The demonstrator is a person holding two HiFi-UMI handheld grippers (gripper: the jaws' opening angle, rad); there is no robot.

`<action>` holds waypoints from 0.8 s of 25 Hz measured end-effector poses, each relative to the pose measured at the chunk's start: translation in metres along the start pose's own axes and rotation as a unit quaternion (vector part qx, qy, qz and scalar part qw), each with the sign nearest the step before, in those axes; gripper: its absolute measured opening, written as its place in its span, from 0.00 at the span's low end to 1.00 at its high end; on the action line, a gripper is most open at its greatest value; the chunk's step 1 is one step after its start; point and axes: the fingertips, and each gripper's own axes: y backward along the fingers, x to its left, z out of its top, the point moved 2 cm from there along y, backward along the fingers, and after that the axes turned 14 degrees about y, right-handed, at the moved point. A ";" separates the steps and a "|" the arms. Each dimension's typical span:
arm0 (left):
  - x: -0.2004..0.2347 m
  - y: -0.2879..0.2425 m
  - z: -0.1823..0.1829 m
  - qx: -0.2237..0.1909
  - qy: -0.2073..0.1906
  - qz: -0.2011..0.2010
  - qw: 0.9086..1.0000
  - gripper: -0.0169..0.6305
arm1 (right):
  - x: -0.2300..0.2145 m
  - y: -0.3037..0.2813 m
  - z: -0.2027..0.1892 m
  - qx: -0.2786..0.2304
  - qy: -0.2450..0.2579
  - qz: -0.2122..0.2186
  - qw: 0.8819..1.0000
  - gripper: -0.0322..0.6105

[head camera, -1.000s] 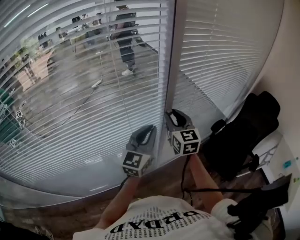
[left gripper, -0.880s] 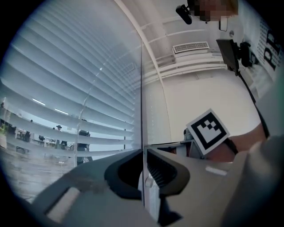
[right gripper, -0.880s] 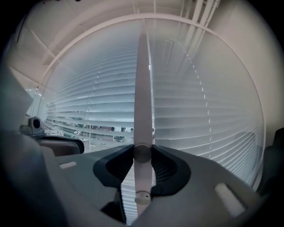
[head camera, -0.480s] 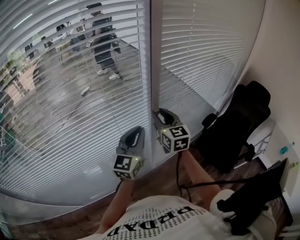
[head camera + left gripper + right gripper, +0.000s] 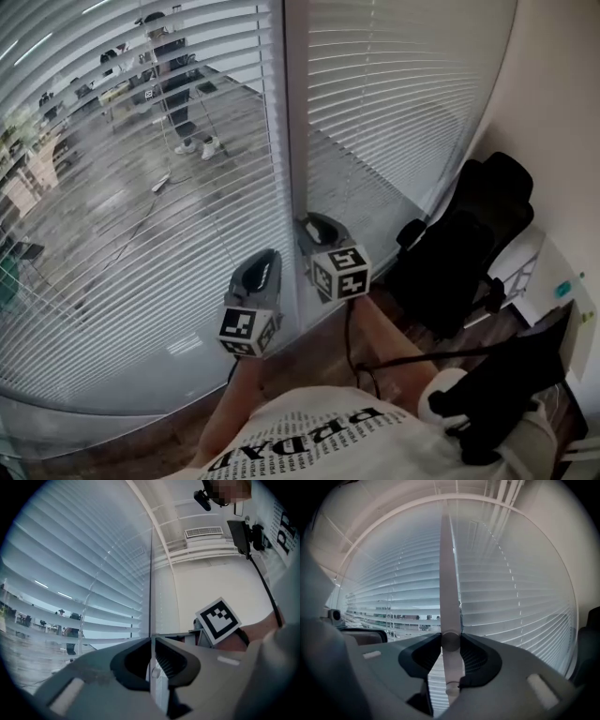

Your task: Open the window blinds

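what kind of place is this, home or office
Probably an office: a long glass wall hung with white slatted blinds, a black office chair in the corner, and through the slats a wide open floor where a person stands.

You're hard against the blinds (image 5: 141, 262) ahead, window post (image 5: 295, 112) between the two panels, black chair (image 5: 469, 253) blocking your right, and only the near floor (image 5: 309, 349) offers passing room.
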 end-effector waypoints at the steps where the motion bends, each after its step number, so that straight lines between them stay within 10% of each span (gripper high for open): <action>1: 0.001 0.000 -0.001 0.001 -0.001 0.000 1.000 0.05 | 0.001 0.000 -0.001 -0.001 -0.001 -0.001 1.000 0.26; 20: 0.001 -0.003 -0.001 0.000 0.001 -0.008 1.000 0.05 | 0.003 0.002 -0.001 0.004 0.022 -0.011 1.000 0.26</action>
